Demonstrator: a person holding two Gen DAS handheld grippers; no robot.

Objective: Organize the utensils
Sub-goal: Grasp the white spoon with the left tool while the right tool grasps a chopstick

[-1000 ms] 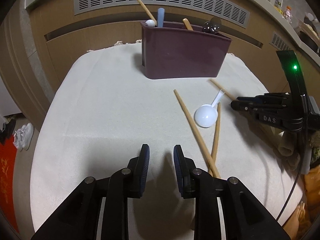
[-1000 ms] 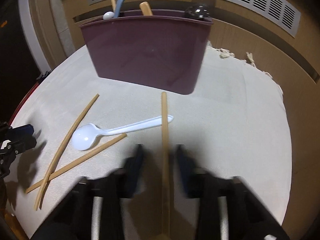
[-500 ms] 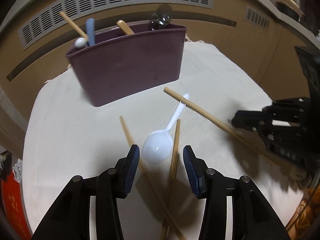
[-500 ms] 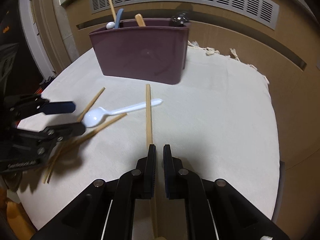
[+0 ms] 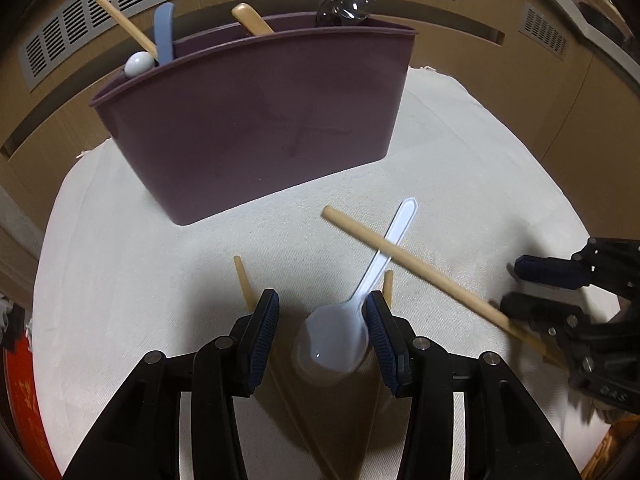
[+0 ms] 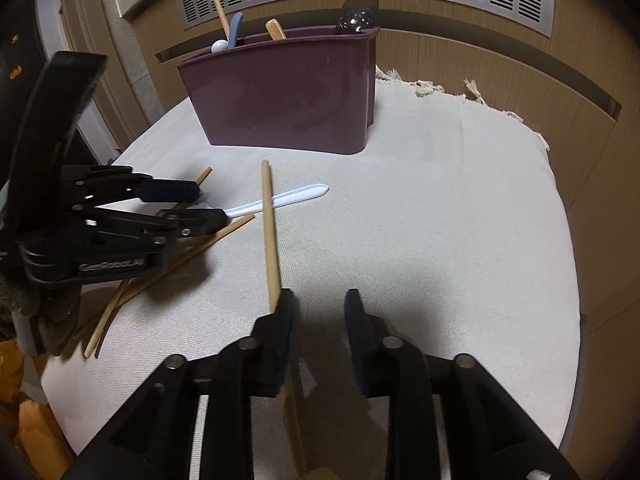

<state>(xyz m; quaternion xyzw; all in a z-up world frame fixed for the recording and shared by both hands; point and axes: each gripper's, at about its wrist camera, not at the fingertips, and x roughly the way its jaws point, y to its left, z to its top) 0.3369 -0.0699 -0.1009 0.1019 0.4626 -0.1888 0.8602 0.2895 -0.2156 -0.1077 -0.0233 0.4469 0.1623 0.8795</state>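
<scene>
Spoon (image 5: pixel 338 338) pickup under way: left tool (image 5: pixel 322 322) straddles the white bowl on the cloth-covered worktop (image 5: pixel 140 280), jaws spread, not pinching. Right tool (image 6: pixel 320 320) is opening, chopstick (image 6: pixel 270 240) against one pad. Next: close, lift toward the holder (image 5: pixel 256 128).

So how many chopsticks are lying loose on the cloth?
3. The first chopstick lies across the white spoon handle; the second chopstick and third chopstick flank its bowl. Others may sit hidden in the purple holder.

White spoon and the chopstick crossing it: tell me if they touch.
Touching. In the left wrist view the chopstick lies straight across the white spoon handle, no gap visible between them.
</scene>
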